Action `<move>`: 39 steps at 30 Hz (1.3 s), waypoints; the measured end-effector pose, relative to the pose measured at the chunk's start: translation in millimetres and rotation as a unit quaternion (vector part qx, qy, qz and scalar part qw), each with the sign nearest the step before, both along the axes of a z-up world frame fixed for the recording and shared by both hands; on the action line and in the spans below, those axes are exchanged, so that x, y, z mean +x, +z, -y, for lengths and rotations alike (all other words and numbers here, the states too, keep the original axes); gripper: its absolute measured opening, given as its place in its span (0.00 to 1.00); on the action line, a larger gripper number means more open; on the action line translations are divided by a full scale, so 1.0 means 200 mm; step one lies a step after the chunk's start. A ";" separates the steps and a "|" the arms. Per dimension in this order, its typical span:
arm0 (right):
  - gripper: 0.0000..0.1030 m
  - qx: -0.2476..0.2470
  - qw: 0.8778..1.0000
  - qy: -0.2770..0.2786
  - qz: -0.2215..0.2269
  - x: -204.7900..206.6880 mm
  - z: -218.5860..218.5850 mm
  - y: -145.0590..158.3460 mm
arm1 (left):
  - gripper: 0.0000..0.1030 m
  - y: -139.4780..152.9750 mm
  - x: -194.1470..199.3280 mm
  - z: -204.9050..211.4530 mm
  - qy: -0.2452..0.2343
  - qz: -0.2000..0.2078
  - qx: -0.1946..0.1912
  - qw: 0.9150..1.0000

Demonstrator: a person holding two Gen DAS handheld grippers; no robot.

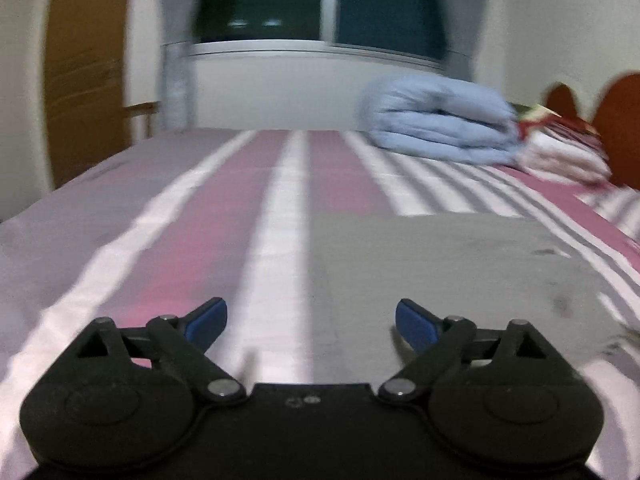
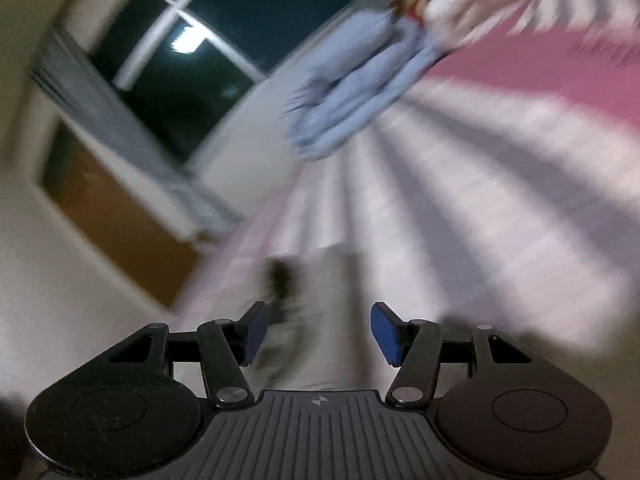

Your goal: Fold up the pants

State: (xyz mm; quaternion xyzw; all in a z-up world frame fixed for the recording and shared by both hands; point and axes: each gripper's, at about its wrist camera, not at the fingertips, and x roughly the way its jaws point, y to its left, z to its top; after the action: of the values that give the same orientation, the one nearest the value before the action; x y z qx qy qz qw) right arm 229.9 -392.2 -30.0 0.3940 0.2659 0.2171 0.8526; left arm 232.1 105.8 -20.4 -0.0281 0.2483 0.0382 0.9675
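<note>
Pants (image 1: 440,264) lie flat beyond open left tongs (image 1: 311,322).

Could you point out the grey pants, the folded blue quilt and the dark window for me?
Flat grey fabric pants (image 1: 432,264): left wrist view, middle of the folded panel.
Folded pale-blue padded quilt (image 1: 440,120): left wrist view, centre of its bulk.
Dark glass window (image 1: 264,4): left wrist view, left pane.

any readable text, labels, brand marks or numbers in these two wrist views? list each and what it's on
No readable text in either view.
Left gripper base: small embossed marks, not legible.
Right gripper base: a small crosshair symbol, no lettering.
Red and white patterned bedding beside the folded blue quilt: print too blurred to tell whether it carries any words.
Grey pants: no label visible.
</note>
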 end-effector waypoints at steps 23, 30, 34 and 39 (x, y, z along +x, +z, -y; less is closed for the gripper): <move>0.54 -0.057 0.992 0.090 -0.065 0.38 -0.58 -0.08 | 0.86 -0.20 -0.05 -0.39 0.101 -0.020 -0.059 0.993; 0.32 -0.042 0.996 0.068 -0.034 0.36 -0.59 0.08 | 0.86 -0.20 -0.06 -0.38 0.110 -0.026 -0.054 0.992; 0.32 -0.040 0.998 0.057 0.008 0.28 -0.54 0.18 | 0.86 -0.20 -0.06 -0.37 0.109 -0.032 -0.046 0.992; 0.31 -0.047 0.997 0.000 -0.067 0.28 -0.38 -0.06 | 0.86 -0.20 -0.05 -0.35 0.108 -0.036 -0.036 0.993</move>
State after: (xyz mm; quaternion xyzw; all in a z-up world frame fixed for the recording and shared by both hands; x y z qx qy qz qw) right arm 285.3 -316.4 -42.8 0.3667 0.3323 0.1775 0.8506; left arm 221.1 176.6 -60.9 -0.0887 0.2801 0.1347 0.9463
